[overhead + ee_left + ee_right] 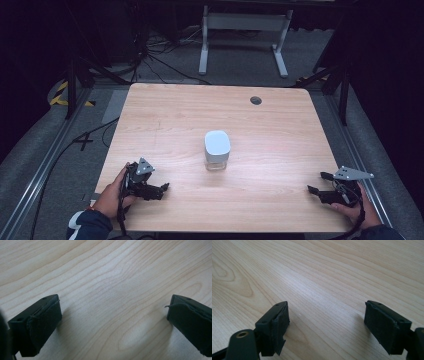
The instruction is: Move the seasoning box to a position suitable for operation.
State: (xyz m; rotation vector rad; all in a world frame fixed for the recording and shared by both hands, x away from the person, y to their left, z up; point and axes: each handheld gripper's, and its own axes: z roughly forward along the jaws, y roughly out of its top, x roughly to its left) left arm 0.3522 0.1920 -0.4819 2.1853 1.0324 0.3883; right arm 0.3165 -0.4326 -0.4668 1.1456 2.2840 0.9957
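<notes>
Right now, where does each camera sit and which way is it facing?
High view: fixed above the person's side, looking forward and down on the wooden table, the white-lidded jar mid-table, both hands, left tool and right tool.
Left gripper view: rides the left tool, looking along its open jaws at bare wood.
Right gripper view: rides the right tool, looking along its open jaws at bare wood.
Shared: both gripper views show the same tabletop grain, nothing between the jaws.

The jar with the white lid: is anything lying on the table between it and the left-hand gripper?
No. In the high view, only bare wood separates the left gripper from the jar.
</notes>
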